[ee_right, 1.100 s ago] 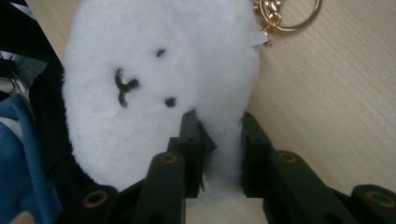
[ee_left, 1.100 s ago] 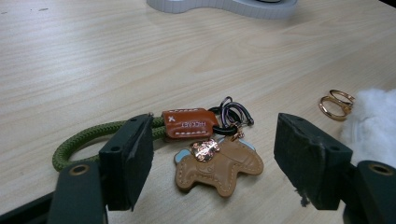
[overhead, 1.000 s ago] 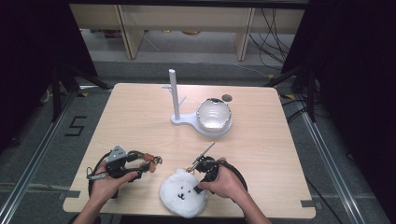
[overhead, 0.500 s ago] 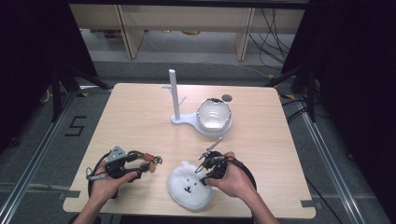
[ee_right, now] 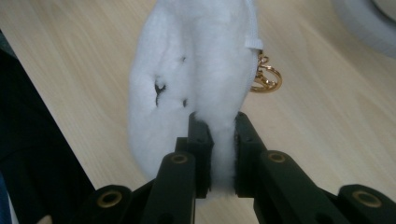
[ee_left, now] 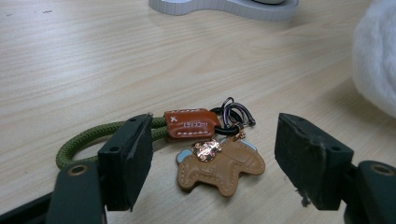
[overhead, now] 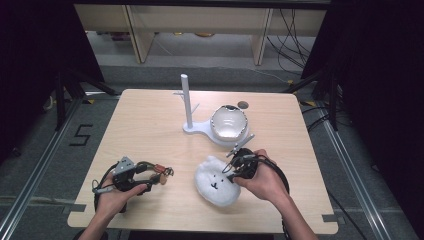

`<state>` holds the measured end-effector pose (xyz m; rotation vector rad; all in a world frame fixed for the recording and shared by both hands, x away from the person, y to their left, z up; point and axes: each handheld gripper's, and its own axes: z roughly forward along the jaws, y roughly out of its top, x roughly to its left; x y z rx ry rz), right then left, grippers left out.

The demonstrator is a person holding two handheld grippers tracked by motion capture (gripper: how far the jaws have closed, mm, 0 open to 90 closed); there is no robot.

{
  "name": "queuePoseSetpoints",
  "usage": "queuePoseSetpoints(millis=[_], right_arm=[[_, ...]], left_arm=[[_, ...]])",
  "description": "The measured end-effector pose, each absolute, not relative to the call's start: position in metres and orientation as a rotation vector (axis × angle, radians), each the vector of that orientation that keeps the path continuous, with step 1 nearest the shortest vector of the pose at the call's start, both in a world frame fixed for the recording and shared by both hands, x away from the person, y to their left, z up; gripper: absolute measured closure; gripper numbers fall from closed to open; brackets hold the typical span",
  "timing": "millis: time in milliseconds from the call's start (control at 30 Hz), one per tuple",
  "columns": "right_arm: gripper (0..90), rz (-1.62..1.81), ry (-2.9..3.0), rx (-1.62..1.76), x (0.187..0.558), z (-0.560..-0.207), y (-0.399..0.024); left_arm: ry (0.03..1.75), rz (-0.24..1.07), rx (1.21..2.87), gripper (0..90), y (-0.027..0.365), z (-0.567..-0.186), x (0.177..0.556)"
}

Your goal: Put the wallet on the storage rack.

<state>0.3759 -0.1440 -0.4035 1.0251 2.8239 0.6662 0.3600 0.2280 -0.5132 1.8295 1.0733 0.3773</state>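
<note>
1. The plush (overhead: 216,181) is a fluffy white blob with a tiny black stitched face. It's at the near edge of the worktop (overhead: 150,125), right of centre.
2. In the right gripper view the plush (ee_right: 196,70) looks pinched thin where it's grabbed, with a white tab and a gold clasp (ee_right: 266,79) on its side.
3. The right gripper (overhead: 235,170) has its fingers (ee_right: 201,135) clenched on a fold of the plush's fur.
4. The left gripper (overhead: 157,176) sits near the worktop's left front with its fingers (ee_left: 130,158) released, wide apart, gripping nothing.
5. Between those fingers lies a keychain (ee_left: 217,161): tan leather animal shape, brown leather tag, green cord, dark rings.
6. Farther back there's a white stand (overhead: 187,107) with a shiny bowl (overhead: 229,122) on its base.
7. Hard to tell: whether the plush touches the worktop or hangs just above it. The tag's lettering is too small to read, and the stand is cut off at the top of the left gripper view.
</note>
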Motion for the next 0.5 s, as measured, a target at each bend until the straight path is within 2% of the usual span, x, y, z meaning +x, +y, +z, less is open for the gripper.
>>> queuePoseSetpoints(millis=[500], right_arm=[[81.6, 0.672, 2.710, 1.096, 0.392, -0.371, -0.166]], left_arm=[[1.074, 0.381, 1.837, 27.6, 0.227, -0.513, 0.359]])
